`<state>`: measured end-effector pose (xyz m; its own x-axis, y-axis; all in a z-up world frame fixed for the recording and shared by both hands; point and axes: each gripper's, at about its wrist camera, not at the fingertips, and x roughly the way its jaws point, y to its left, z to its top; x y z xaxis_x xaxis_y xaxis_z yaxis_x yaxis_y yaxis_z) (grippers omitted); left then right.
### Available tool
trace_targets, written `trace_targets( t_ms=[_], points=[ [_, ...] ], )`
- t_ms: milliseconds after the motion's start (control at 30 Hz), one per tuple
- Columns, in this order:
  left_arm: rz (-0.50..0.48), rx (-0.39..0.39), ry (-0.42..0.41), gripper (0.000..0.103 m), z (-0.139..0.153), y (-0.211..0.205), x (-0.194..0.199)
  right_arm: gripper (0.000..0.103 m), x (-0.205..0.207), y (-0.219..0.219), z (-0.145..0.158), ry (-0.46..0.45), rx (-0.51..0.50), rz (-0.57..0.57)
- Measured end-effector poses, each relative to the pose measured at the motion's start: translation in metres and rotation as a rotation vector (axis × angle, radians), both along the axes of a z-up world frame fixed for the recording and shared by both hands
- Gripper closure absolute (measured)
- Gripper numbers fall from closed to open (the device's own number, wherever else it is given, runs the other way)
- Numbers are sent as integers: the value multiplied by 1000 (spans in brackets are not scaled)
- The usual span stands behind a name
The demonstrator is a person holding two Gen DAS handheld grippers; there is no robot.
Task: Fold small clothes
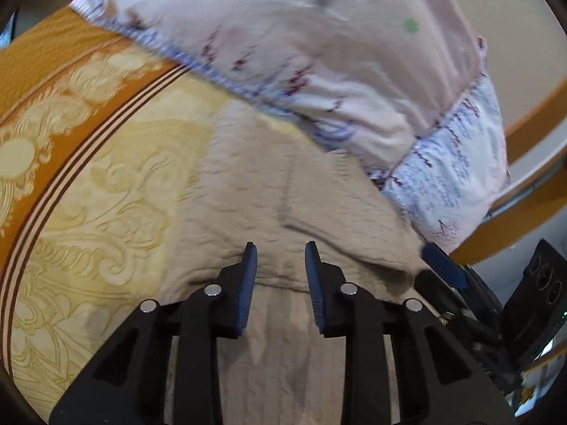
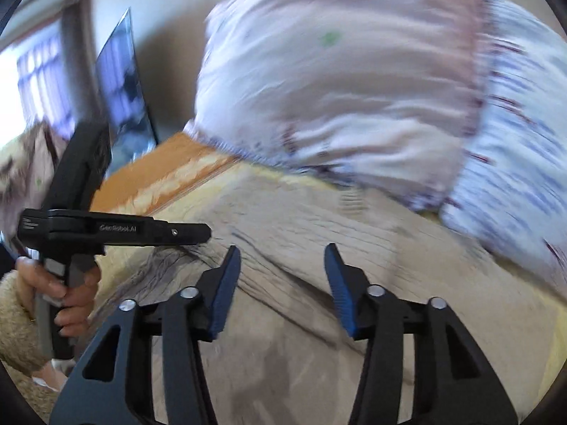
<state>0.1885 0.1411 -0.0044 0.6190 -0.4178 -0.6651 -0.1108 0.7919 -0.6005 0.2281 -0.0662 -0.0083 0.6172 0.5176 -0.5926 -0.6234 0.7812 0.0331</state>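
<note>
Left gripper (image 1: pixel 278 248): jaws part open, nothing between; above beige knit garment (image 1: pixel 269 184), frame centre
Right gripper (image 2: pixel 283 251): wider gap, empty; blurred
Pale floral pillow (image 1: pixel 301 46): upper frame

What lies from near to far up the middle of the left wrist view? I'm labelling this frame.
Left gripper, jaws apart with nothing between them → beige knitted garment spread flat → pale pink pillow with blue-printed trim → cream wall.
</note>
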Motion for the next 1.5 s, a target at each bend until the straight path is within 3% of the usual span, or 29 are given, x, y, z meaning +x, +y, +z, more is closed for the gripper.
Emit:
trace_targets(
  t_ms=[67, 133, 433, 533, 600, 733, 833, 1000, 1100, 1167, 1267, 1333, 1400, 1500],
  points=[
    [11, -18, 14, 76, -6, 7, -2, 62, 7, 17, -9, 11, -34, 15],
    [19, -15, 18, 83, -10, 10, -2, 63, 13, 31, -17, 15, -70, 12],
    [11, -18, 6, 83, -12, 11, -1, 64, 16, 58, -40, -12, -176, -1],
    [12, -17, 5, 83, -13, 11, -1, 74, 18, 56, -41, -7, -158, -15],
    [13, -19, 6, 83, -13, 11, -1, 87, 20, 54, -39, 4, -133, -20],
    [11, -18, 5, 83, -13, 11, 0, 98, 21, 41, -32, 17, -56, -64],
    [11, -17, 5, 83, -13, 11, 0, 98, 19, 9, -17, 14, 60, -151],
    [11, -14, 2, 82, -13, 11, 0, 98, -2, -88, 6, 16, 310, -394],
    [2, -24, -11, 75, -12, 10, 0, 98, -29, -151, 0, 22, 407, -570],
    [-10, -33, -26, 65, -10, 8, 0, 98, -43, -184, -19, 87, 412, -668],
    [-42, -26, -62, 47, -6, 0, -1, 97, -49, -215, -44, 211, 406, -750],
    [-60, -12, -76, 34, -4, -5, -2, 91, -52, -242, -51, 280, 486, -788],
    [-71, -3, -87, 27, -1, -10, -3, 54, -53, -260, -50, 288, 570, -800],
    [-77, -3, -93, 23, 1, -12, -6, 51, -43, -272, -49, 321, 638, -791]
  ],
)
